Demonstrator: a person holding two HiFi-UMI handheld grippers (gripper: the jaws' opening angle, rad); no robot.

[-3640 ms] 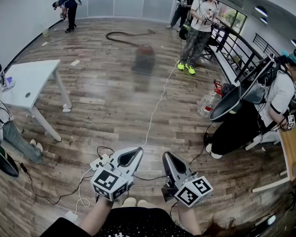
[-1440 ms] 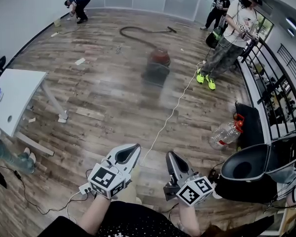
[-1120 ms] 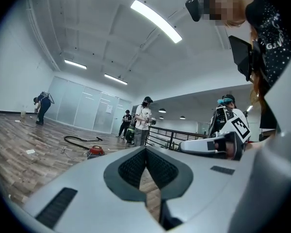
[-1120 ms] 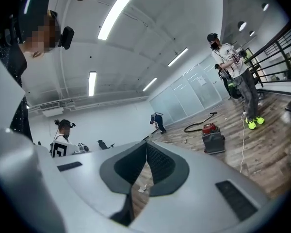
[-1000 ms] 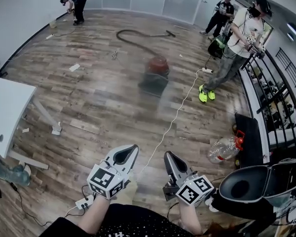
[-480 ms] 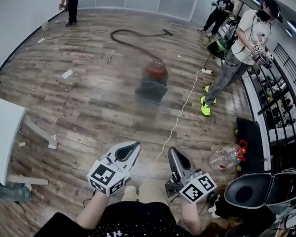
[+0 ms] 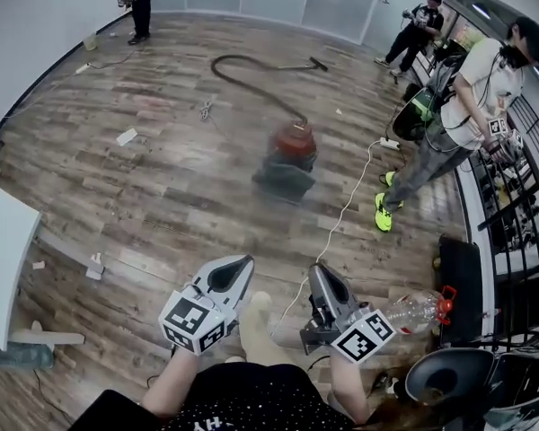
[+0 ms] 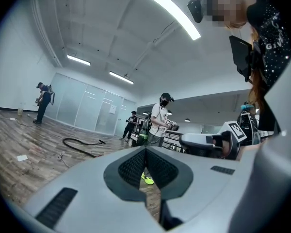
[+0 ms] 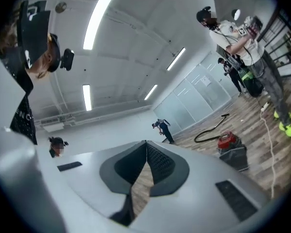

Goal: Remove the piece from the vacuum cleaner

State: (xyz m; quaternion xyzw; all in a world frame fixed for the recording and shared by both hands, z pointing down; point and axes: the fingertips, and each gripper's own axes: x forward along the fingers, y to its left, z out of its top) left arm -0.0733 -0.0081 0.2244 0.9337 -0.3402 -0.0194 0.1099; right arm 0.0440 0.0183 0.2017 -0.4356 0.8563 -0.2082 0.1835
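Note:
The red and grey vacuum cleaner [image 7: 289, 156] stands on the wood floor well ahead of me, its black hose [image 7: 251, 77] curling away to a floor nozzle [image 7: 317, 63]. The vacuum cleaner [image 9: 230, 148] also shows small at the right of the right gripper view. My left gripper [image 7: 243, 265] and right gripper [image 7: 316, 271] are held low in front of my body, side by side, both shut with nothing between the jaws. Both point toward the vacuum but are far short of it.
A white cable [image 7: 341, 214] runs across the floor from near my feet to a power strip [image 7: 391, 143]. A person [image 7: 458, 119] stands at the right by black railings [image 7: 512, 214]. A clear bottle [image 7: 413, 308] lies at the right. A white table [image 7: 2, 259] edges in at the left.
I have walked forward, so the vacuum cleaner sits nearer and lower in the head view. The person at the right has shifted position. Both grippers stay shut and held the same way.

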